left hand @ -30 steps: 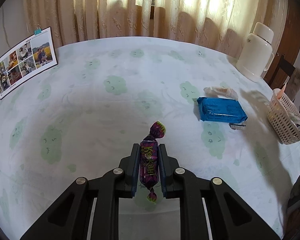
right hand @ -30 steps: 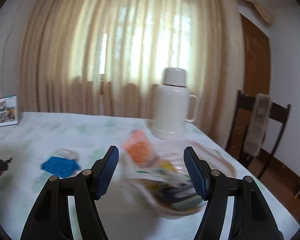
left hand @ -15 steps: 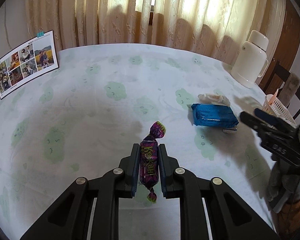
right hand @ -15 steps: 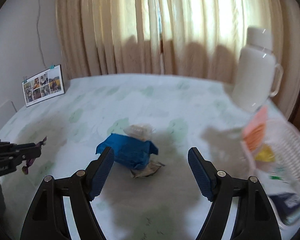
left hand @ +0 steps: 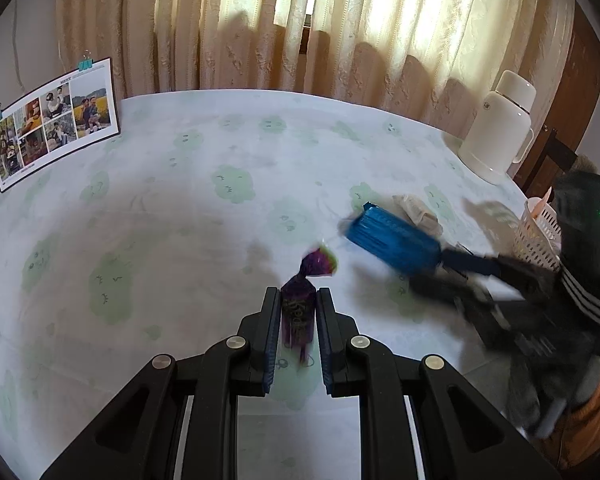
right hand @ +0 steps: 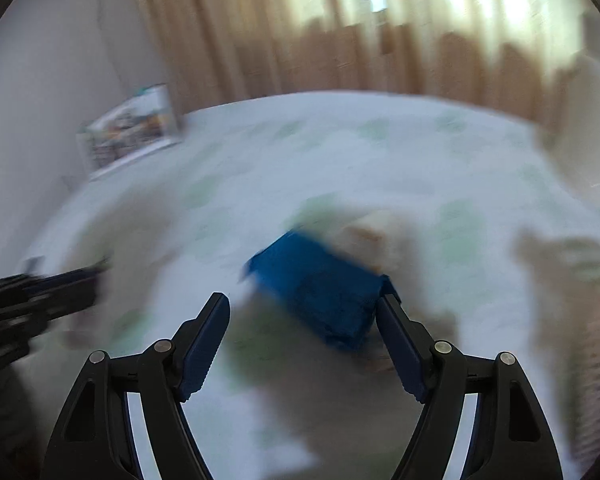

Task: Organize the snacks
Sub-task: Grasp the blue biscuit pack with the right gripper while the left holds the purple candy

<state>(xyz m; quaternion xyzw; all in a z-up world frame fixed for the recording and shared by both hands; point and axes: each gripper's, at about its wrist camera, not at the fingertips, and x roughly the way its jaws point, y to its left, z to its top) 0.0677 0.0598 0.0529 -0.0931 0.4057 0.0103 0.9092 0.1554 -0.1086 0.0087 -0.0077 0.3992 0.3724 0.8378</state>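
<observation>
purple candy (left hand: 298, 304) clamped in left hand-held gripper (left hand: 298, 334).

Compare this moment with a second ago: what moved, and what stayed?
The right gripper swung from over the basket down to the blue packet, jaws open and straddling its near end. The left gripper stayed shut on the purple candy.

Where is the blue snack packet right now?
The blue packet lies on the tablecloth, right of the purple candy and beside a pale wrapper, in front of the open right gripper.
</observation>
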